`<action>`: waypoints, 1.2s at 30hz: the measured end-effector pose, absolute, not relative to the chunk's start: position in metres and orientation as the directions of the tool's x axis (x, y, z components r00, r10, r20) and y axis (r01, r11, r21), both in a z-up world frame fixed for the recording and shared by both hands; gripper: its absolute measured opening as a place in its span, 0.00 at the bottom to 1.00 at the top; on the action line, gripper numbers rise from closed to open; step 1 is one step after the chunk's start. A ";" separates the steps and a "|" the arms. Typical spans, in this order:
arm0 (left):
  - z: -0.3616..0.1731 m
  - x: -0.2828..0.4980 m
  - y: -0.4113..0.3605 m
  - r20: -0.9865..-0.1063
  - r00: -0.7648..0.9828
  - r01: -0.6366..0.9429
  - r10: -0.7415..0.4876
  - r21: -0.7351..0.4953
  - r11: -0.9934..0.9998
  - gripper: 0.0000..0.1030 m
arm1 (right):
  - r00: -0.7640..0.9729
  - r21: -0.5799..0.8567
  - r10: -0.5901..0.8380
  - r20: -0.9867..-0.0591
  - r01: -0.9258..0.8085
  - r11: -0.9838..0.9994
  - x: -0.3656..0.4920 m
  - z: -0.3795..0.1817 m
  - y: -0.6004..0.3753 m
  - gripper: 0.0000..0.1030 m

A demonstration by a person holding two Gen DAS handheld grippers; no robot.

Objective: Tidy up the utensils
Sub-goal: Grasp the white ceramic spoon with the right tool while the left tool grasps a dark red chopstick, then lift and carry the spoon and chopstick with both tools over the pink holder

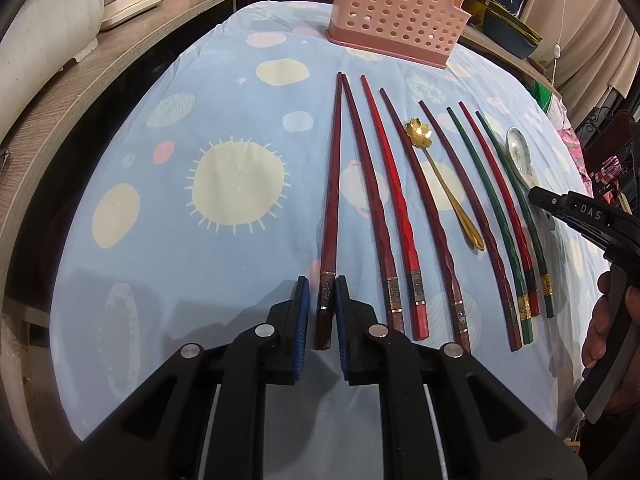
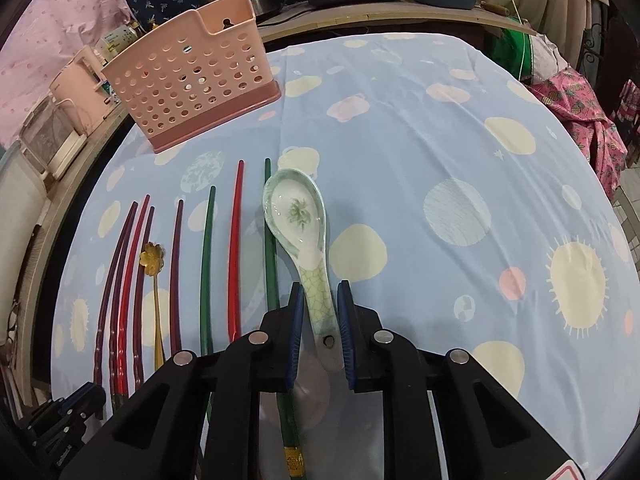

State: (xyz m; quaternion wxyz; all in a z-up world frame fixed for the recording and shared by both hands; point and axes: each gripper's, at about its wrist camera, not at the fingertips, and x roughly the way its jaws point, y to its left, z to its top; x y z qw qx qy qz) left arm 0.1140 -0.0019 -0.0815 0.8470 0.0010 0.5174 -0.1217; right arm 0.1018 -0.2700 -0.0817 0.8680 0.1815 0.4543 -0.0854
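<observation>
While your two grippers sit low over the blue cloth, the pink holder stands upright at about twelve o'clock on the table; through its round holes you can see nothing inside, though its open top is not visible from above. From the left wrist view you can count eight chopsticks lying side by side, tips toward the holder: five dark red or red ones on the left, then a green one, a red one and another green one toward three o'clock. Two spoons lie among them: one gold spoon with a flower-shaped bowl between the fourth and fifth sticks, and one white china spoon just beside the last green chopstick at the three o'clock end of the row. Your left gripper has its blue pads drawn in against the thick end of the leftmost chopstick, pinching it while the stick rests on the cloth. Your right gripper has its pads close on either side of the china spoon's handle; a thin gap shows on both sides, so you cannot tell whether they press it.
</observation>
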 end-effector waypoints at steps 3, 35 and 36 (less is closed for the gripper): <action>-0.082 0.114 -0.002 -0.877 0.435 0.207 -0.204 -0.123 0.971 0.13 | 0.576 0.246 0.025 -0.817 0.309 0.919 0.100 -0.085 -0.271 0.15; 0.084 0.176 0.027 -0.636 0.705 0.225 -0.315 -0.221 0.949 0.06 | 0.768 0.270 0.026 -0.639 0.192 0.943 0.096 0.039 -0.293 0.06; 0.097 0.183 0.026 -0.616 0.719 0.233 -0.322 -0.223 0.947 0.06 | 0.776 0.276 0.034 -0.630 0.183 0.943 0.103 0.045 -0.295 0.06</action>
